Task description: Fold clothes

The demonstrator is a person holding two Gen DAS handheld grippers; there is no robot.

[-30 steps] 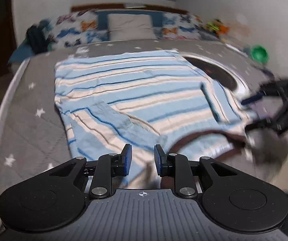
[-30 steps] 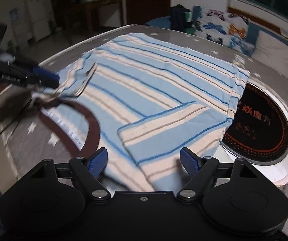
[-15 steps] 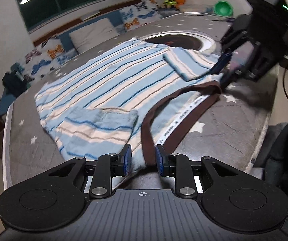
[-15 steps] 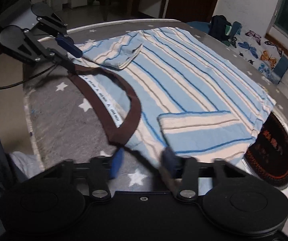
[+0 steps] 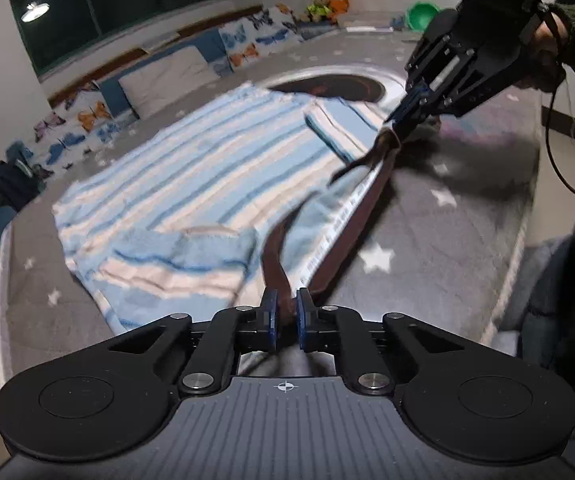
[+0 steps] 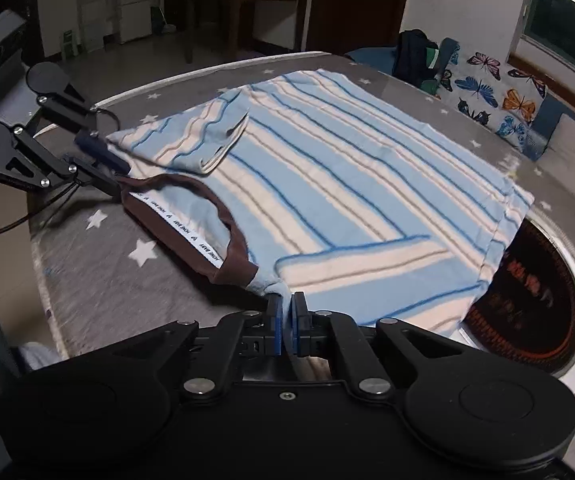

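Both tools sit low at the bed's [image 6: 99,292] near edge: left tool [image 5: 286,314] and right tool [image 6: 286,314] each pinch the striped shirt's [image 6: 347,184] brown collar [image 6: 191,236], probably taut between them.

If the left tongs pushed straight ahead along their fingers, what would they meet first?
The left tongs already pinch the brown collar of the striped shirt. Straight on, they would probably run into that collar, then the shirt's fabric behind it.

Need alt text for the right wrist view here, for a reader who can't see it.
The right gripper is shut on the striped shirt beside its brown collar, while the left gripper pinches the collar's far end. The shirt lies on a grey star-print mattress, sleeves folded inward.
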